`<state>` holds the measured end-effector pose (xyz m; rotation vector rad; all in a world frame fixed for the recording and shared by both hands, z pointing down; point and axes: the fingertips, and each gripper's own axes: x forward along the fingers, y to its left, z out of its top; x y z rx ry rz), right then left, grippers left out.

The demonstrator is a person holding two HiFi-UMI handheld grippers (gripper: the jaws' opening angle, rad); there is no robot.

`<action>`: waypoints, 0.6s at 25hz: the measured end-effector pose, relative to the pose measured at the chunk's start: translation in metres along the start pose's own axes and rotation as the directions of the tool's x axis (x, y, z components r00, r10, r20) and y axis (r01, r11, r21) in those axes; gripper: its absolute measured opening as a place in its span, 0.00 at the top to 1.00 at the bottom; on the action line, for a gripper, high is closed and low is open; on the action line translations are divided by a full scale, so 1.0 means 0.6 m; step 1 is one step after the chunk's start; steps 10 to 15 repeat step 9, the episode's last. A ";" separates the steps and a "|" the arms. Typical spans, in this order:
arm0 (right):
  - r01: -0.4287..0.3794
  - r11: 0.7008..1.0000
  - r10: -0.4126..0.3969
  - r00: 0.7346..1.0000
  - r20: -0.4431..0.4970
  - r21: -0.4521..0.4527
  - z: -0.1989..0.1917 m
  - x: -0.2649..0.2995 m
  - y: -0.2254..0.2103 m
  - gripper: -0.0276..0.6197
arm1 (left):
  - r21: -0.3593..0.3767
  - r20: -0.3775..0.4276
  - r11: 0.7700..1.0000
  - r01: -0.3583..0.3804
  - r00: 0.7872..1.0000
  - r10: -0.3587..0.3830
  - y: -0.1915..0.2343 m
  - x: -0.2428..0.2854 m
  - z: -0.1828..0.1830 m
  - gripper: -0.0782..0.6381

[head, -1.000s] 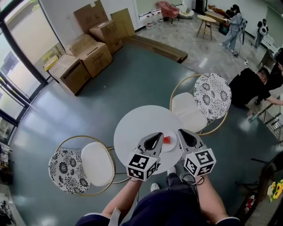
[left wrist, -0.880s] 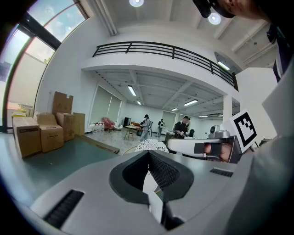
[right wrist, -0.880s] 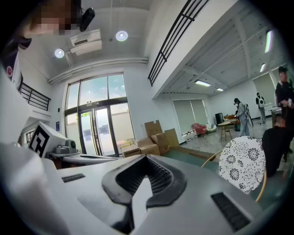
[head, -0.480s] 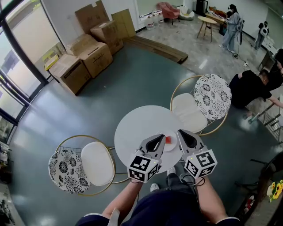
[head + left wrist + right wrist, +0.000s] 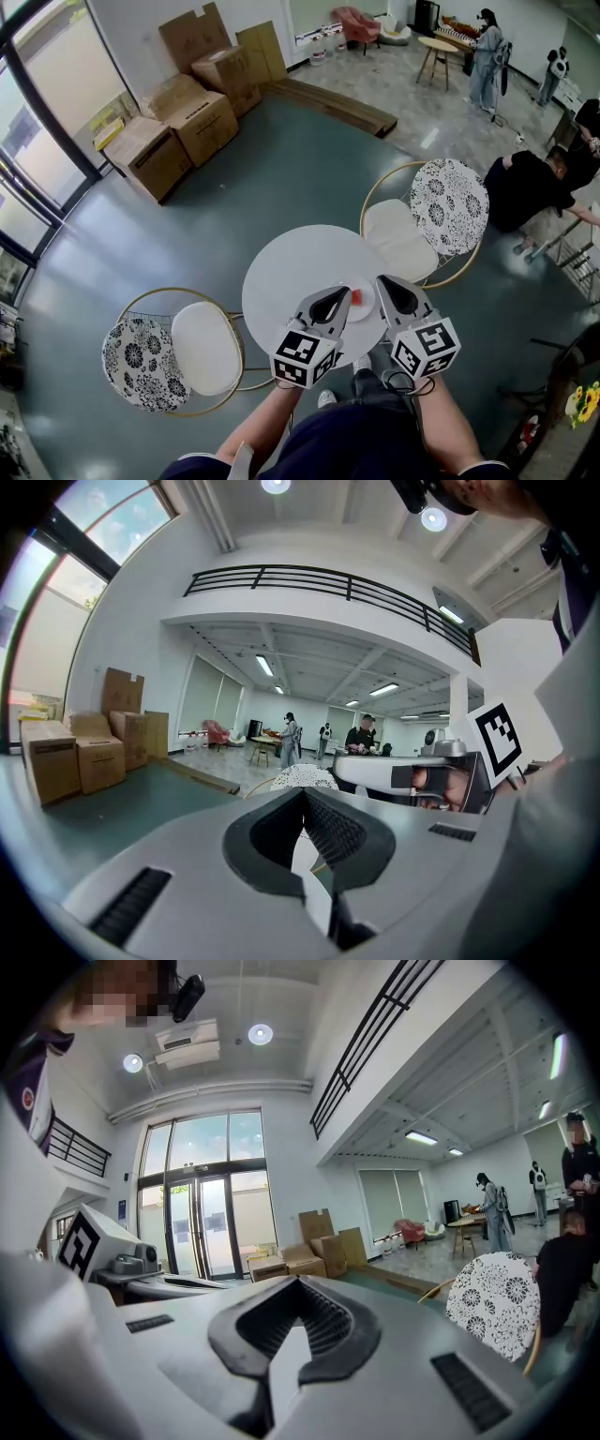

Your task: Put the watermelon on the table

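A small red piece of watermelon (image 5: pixel 355 297) lies on a white plate (image 5: pixel 366 308) at the near right of the round white table (image 5: pixel 291 267). My left gripper (image 5: pixel 335 292) hovers just left of the plate, its jaws shut and empty; in the left gripper view its tips (image 5: pixel 305 794) meet with nothing between them. On the plate's right side my right gripper (image 5: pixel 382 281) is held level, and in the right gripper view its jaws (image 5: pixel 298 1282) are also shut on nothing. Neither gripper view shows the watermelon.
A cushioned chair (image 5: pixel 202 347) with a patterned back stands left of the table, another chair (image 5: pixel 398 234) at its right. Cardboard boxes (image 5: pixel 187 112) are stacked by the window. People (image 5: pixel 530 183) are at the far right.
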<state>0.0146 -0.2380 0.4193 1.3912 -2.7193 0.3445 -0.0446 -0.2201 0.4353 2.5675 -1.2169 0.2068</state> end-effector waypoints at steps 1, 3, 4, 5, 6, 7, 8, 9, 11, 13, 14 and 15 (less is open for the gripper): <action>0.001 1.000 -0.001 1.000 0.000 -0.001 0.000 -0.001 0.000 0.95 | 0.000 -0.001 1.000 0.001 1.000 -0.001 -0.001 0.000 0.000 0.88; 0.003 1.000 -0.003 1.000 0.001 -0.002 0.002 -0.002 -0.001 0.95 | -0.002 0.000 1.000 0.002 1.000 -0.002 -0.002 -0.001 0.000 0.88; 0.003 1.000 -0.003 1.000 0.001 -0.002 0.002 -0.002 -0.001 0.95 | -0.002 0.000 1.000 0.002 1.000 -0.002 -0.002 -0.001 0.001 0.88; 0.003 1.000 -0.003 1.000 0.001 -0.001 0.002 -0.002 -0.001 0.95 | -0.002 0.000 1.000 0.002 1.000 -0.002 -0.002 -0.001 0.001 0.88; 0.003 1.000 -0.003 1.000 0.002 -0.001 0.002 -0.002 -0.002 0.95 | -0.001 0.000 1.000 0.002 1.000 -0.002 -0.002 -0.001 0.000 0.88; 0.003 1.000 -0.003 1.000 0.002 -0.001 0.002 -0.002 -0.002 0.95 | -0.001 0.000 1.000 0.001 1.000 -0.001 -0.002 -0.001 -0.001 0.88; 0.004 1.000 -0.004 1.000 0.003 -0.001 0.001 -0.002 -0.003 0.95 | -0.001 -0.001 1.000 0.001 1.000 -0.001 -0.002 0.000 -0.002 0.88; 0.004 1.000 -0.004 1.000 0.003 -0.001 0.000 -0.002 -0.004 0.95 | -0.002 -0.002 1.000 0.000 1.000 0.000 -0.002 0.000 -0.004 0.88; 0.004 1.000 -0.004 1.000 0.003 -0.001 0.000 -0.002 -0.004 0.95 | -0.002 -0.002 1.000 0.000 1.000 0.000 -0.002 0.000 -0.004 0.88; 0.004 1.000 -0.004 1.000 0.003 -0.001 0.000 -0.002 -0.004 0.95 | -0.002 -0.002 1.000 0.000 1.000 0.000 -0.002 0.000 -0.004 0.88; 0.004 1.000 -0.004 1.000 0.003 -0.001 0.000 -0.002 -0.004 0.95 | -0.002 -0.002 1.000 0.000 1.000 0.000 -0.002 0.000 -0.004 0.88; 0.004 1.000 -0.004 1.000 0.003 -0.001 0.000 -0.002 -0.004 0.95 | -0.002 -0.002 1.000 0.000 1.000 0.000 -0.002 0.000 -0.004 0.88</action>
